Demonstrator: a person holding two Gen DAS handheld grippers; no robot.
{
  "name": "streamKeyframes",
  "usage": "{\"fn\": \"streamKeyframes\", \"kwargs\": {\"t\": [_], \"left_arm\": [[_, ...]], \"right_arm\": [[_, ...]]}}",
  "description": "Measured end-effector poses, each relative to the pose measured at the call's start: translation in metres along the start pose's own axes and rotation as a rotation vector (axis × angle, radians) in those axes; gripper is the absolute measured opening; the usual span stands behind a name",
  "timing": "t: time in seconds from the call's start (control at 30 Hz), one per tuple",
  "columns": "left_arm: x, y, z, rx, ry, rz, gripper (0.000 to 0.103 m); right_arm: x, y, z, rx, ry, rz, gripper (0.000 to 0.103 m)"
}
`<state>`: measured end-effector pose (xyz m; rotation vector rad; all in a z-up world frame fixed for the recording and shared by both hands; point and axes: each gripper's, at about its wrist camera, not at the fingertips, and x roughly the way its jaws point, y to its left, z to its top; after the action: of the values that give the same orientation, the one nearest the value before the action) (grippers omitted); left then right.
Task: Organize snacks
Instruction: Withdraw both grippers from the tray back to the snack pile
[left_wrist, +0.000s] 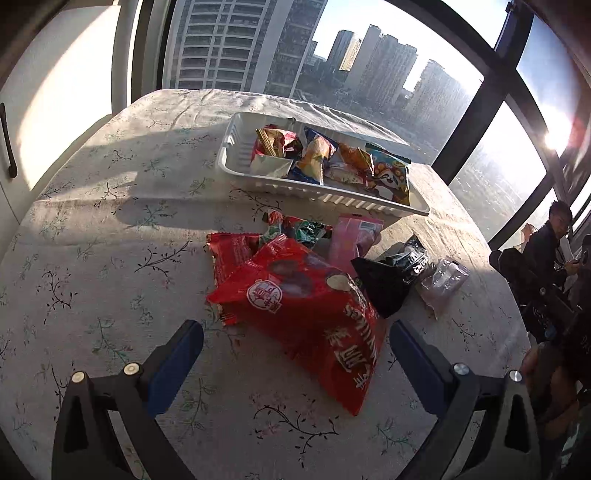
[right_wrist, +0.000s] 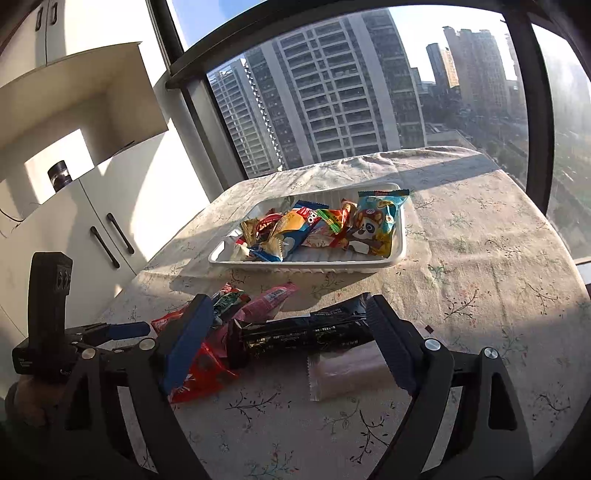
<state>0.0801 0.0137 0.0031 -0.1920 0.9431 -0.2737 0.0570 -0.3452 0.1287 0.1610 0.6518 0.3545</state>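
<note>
While the white tray (left_wrist: 236, 157) of snacks sits at the table's far window edge, loose packets lie nearer, with bare cloth to the left. Both grippers hang tilted down, jaws spread, holding nothing: left gripper (left_wrist: 295, 354) over the red bag (left_wrist: 295, 295), right gripper (right_wrist: 291, 339) over the black packet (right_wrist: 295, 332). Only the left view shows a seated person (left_wrist: 546, 240).
</note>
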Motion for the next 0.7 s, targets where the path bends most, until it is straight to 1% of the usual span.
{"fn": "streamKeyframes", "kwargs": {"t": [0.07, 0.17, 0.23, 0.33, 0.43, 0.5, 0.53, 0.57, 0.6, 0.63, 0.67, 0.7], "left_arm": [[0.004, -0.005, -0.003, -0.002, 0.003, 0.025, 0.103], [0.005, -0.013, -0.002, -0.007, -0.01, 0.033, 0.103], [0.007, -0.015, 0.002, -0.025, -0.022, 0.031, 0.103], [0.012, -0.017, 0.006, -0.058, -0.013, 0.035, 0.102], [0.02, -0.019, 0.008, -0.074, -0.01, 0.047, 0.101], [0.025, -0.019, 0.008, -0.094, -0.011, 0.029, 0.098], [0.028, -0.018, 0.009, -0.099, -0.006, 0.029, 0.091], [0.03, -0.018, 0.009, -0.099, 0.002, 0.031, 0.083], [0.031, -0.02, 0.009, -0.086, -0.008, 0.043, 0.081], [0.031, -0.02, 0.009, -0.079, -0.009, 0.045, 0.073], [0.033, -0.019, 0.01, -0.082, -0.005, 0.039, 0.07], [0.032, -0.018, 0.01, -0.082, -0.01, 0.037, 0.069]], "right_arm": [[-0.01, -0.004, -0.02, 0.039, 0.001, 0.009, 0.085], [-0.014, -0.007, -0.04, 0.053, 0.006, 0.013, 0.085], [-0.014, -0.01, -0.047, 0.07, 0.015, 0.016, 0.085], [-0.011, -0.014, -0.049, 0.09, 0.016, 0.022, 0.085], [-0.001, -0.017, -0.047, 0.112, 0.054, 0.014, 0.085], [0.002, -0.013, -0.048, 0.094, 0.067, 0.016, 0.085], [0.002, -0.01, -0.049, 0.076, 0.069, 0.01, 0.085], [0.003, -0.009, -0.049, 0.064, 0.068, 0.006, 0.085], [0.004, -0.008, -0.048, 0.063, 0.068, 0.003, 0.085], [0.005, -0.009, -0.048, 0.066, 0.071, 0.005, 0.085], [0.005, -0.01, -0.048, 0.072, 0.074, 0.009, 0.085], [0.006, -0.012, -0.048, 0.078, 0.077, 0.012, 0.085]]}}
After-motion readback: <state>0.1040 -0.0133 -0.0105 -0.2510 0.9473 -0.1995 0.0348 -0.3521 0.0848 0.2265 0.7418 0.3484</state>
